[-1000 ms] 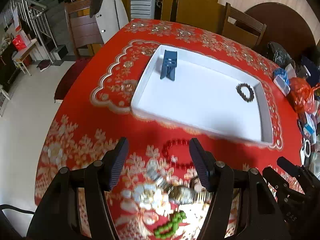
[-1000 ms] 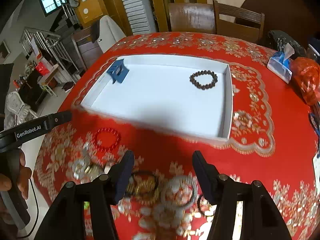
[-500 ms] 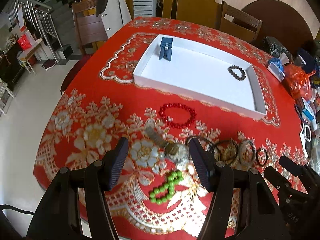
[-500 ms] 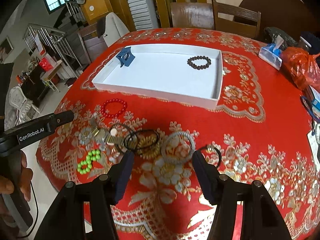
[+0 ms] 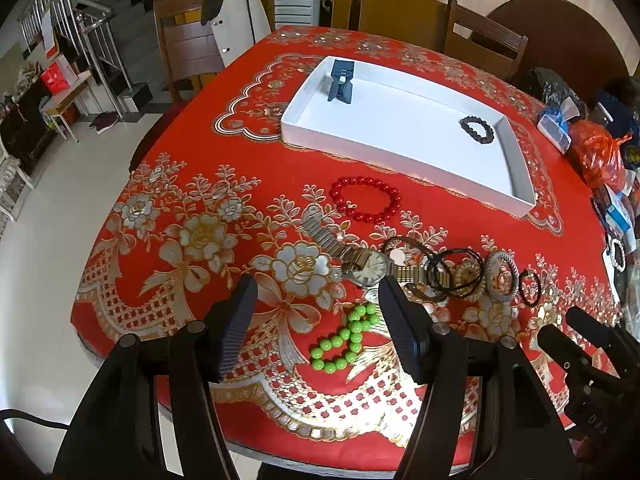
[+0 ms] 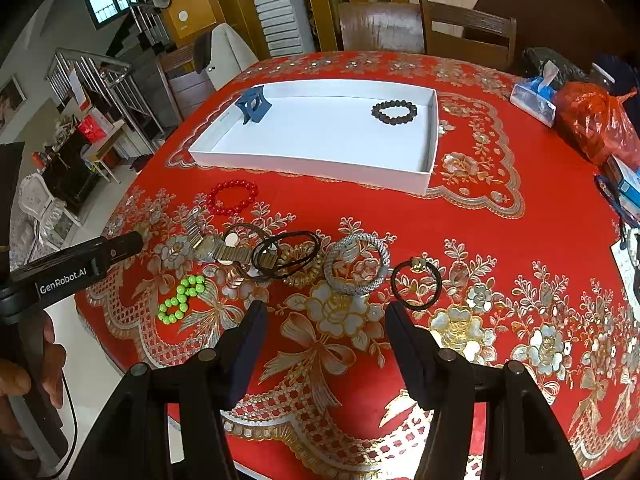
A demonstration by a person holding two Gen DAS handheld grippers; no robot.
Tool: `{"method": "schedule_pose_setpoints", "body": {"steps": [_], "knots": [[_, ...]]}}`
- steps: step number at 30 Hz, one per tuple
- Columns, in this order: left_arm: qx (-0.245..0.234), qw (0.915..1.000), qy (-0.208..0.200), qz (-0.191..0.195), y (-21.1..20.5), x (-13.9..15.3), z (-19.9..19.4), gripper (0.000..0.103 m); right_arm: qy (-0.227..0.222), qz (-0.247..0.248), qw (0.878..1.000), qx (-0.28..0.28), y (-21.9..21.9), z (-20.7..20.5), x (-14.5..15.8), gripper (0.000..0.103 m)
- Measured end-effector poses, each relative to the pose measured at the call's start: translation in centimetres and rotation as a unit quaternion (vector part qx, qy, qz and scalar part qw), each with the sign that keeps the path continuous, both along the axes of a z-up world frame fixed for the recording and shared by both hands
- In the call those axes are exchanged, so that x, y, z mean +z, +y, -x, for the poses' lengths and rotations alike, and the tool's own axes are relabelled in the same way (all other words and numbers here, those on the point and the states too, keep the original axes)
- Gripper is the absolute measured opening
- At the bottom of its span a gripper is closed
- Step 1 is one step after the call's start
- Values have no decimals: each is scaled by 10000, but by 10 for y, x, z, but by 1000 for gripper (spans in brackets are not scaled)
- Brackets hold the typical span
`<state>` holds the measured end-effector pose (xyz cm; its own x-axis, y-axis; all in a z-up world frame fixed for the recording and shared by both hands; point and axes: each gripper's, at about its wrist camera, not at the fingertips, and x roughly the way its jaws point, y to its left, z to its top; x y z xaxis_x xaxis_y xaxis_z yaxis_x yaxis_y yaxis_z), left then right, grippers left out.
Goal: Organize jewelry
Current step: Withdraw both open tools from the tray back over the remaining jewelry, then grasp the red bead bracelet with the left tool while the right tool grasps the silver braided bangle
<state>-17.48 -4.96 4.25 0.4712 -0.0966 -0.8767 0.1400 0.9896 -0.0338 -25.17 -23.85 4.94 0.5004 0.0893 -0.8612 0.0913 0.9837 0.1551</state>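
A white tray (image 5: 304,136) (image 6: 304,164) on the red tablecloth holds a blue hair clip (image 5: 341,80) (image 6: 253,105) and a dark bead bracelet (image 5: 477,131) (image 6: 394,112). On the cloth in front of it lie a red bead bracelet (image 5: 366,199) (image 6: 232,197), a metal watch (image 5: 370,266) (image 6: 208,246), a green bead bracelet (image 5: 344,338) (image 6: 181,298), black hair ties (image 5: 454,268) (image 6: 288,254), a silver bangle (image 5: 502,276) (image 6: 356,268) and a small black ring tie (image 6: 416,284). My left gripper (image 5: 316,312) is open and empty above the green beads. My right gripper (image 6: 326,334) is open and empty, near the table's front edge.
Wooden chairs (image 6: 466,28) stand behind the table, one with a white jacket (image 5: 240,12). A tissue pack (image 6: 534,100), an orange bag (image 6: 592,120) and other clutter sit at the right edge. The table drops off at the left to the floor (image 5: 48,216).
Both grippers have pulled back and up from the tray toward the table's front edge, bringing the loose jewelry into view. Both stay open and empty.
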Motion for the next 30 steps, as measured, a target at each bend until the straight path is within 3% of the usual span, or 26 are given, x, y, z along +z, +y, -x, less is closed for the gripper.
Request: {"method": "schedule_pose_setpoints", "body": {"steps": [4,14,30], "knots": [[15,10000,23,-27,3,-2,0,63,18,-8,10000,-4,1,0,-1,59],[444,9957,617,521,41,-26,-7,63,168,-15,9998,-110,-7,3,-11,59],[691,9928,799,560,61,-35,-27,63,392,-31,9991,-143,-14,-12,-26,59]]}}
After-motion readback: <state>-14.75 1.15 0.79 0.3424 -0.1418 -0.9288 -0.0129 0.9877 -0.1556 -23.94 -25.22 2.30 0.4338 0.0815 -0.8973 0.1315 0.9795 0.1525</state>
